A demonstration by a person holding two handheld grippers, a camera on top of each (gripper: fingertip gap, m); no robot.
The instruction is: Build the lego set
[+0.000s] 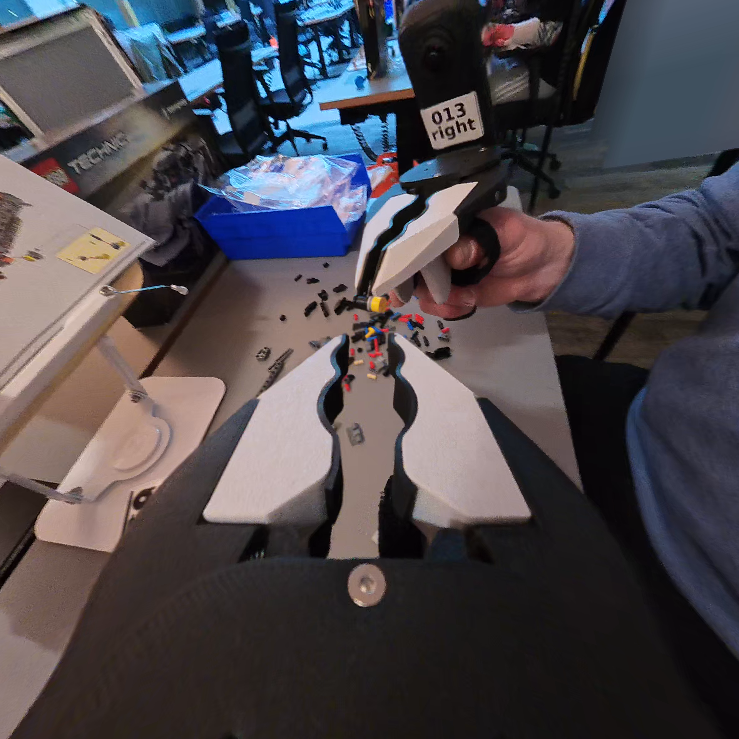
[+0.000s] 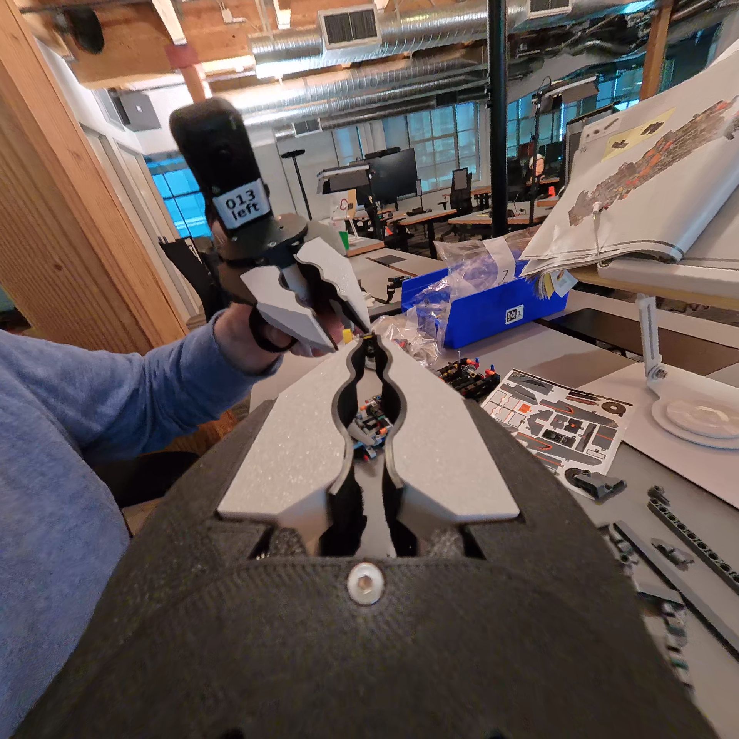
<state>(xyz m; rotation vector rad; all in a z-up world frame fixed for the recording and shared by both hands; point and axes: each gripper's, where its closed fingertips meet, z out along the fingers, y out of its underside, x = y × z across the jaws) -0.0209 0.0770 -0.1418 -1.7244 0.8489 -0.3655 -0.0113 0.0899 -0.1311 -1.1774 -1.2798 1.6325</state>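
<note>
While the right claw [image 1: 366, 300] pinches a small black-and-yellow piece [image 1: 375, 303] at its very tips, the left claw [image 1: 368, 340] hangs parted and empty above the loose pieces [image 1: 376, 340] strewn on the bench [image 1: 500, 380]. Such a part looks light, rigid and slick, so I judge a squeeze across its black end safest, leaving the yellow end free. From the right wrist view the piece is nearly hidden between the tips, and the partly built model [image 2: 372, 424] behind them shows only in slivers.
</note>
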